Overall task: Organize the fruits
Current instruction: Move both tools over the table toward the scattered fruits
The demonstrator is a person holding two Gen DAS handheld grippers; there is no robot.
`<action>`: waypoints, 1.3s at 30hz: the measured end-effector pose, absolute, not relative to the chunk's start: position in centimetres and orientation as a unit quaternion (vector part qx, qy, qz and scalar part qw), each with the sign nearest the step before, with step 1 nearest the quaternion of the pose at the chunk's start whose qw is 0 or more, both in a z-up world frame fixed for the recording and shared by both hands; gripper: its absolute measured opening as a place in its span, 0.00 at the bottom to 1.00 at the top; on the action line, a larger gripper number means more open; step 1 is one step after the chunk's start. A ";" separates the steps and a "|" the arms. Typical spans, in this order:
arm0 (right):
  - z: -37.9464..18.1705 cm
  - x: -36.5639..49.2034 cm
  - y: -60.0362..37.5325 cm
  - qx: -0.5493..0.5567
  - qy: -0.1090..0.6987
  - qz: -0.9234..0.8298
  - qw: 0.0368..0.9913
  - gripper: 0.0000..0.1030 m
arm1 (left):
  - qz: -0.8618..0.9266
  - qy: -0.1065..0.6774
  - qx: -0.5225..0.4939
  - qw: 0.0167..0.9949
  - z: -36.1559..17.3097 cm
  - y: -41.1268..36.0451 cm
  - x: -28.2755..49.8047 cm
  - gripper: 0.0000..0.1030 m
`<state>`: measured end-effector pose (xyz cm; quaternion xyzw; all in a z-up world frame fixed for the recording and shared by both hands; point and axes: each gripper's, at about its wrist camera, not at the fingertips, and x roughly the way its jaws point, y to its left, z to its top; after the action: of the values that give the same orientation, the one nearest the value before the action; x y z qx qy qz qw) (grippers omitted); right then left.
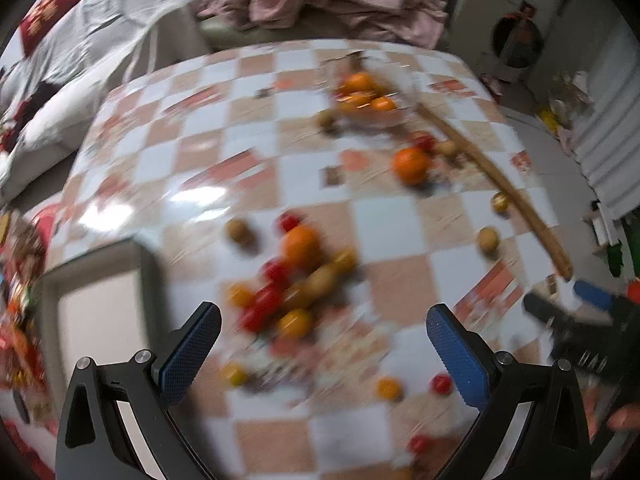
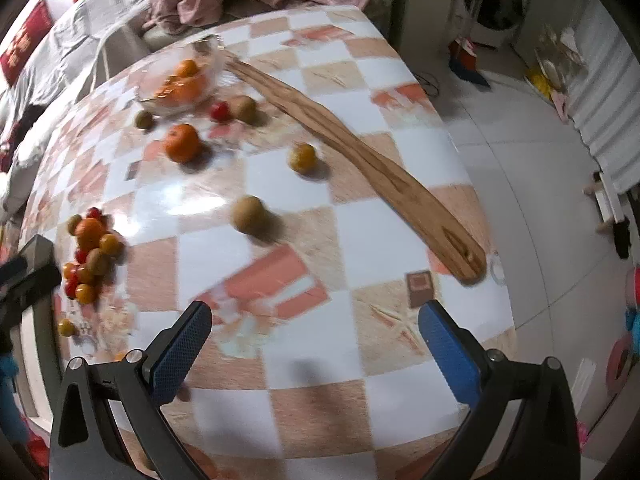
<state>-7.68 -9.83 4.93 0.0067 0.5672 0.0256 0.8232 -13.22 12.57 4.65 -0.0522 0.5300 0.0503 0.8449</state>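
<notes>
Checkered surface: the tabletop (image 2: pixel 352 216) carries fruit scattered in several clumps, with only a few pieces gathered so far.
Left gripper (image 1: pixel 322 354): its jaws stand wide apart with nothing between them, hovering over the tabletop; the view is smeared, so fine detail is lost.
Right gripper (image 2: pixel 314 344): its jaws are also spread wide and hold nothing, above a bare patch of tabletop.
Fruit pile (image 1: pixel 292 284): oranges, red and yellow small fruit and brownish ones lie bunched just ahead of the left jaws, slightly toward the left finger.
Brown fruit (image 2: pixel 249 215): sits alone, ahead of the right jaws and a little to their left.
Glass bowl (image 2: pixel 180 80): far ahead and left of the right jaws, already holding a few oranges; it looks like the collecting place.
Loose orange (image 2: pixel 182 143): rests between the bowl and the brown fruit.
Wooden board (image 2: pixel 360 160): a long plank running ahead of the right jaws toward the far edge.
Step in hand: seemingly an approach before a pick, early in the sorting.
Next move: probably lowering one gripper so its jaws straddle a single fruit, closing gently since round fruit rolls, then carrying it to the bowl.
</notes>
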 end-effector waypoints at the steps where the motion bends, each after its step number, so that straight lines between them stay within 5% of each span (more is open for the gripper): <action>1: 5.2 -7.3 -9.2 0.001 0.572 0.032 0.820 1.00 | 0.058 0.540 -0.053 0.838 4.9 13.5 -13.9 1.00; 39: 6.6 -7.5 -4.9 -0.012 0.605 0.082 0.792 1.00 | 0.068 0.615 -0.086 0.781 6.0 15.7 -13.5 1.00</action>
<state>-7.54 -4.92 6.60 -0.0116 0.6050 0.0820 0.7919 -13.49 15.69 5.99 -0.0855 0.6153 0.0683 0.7806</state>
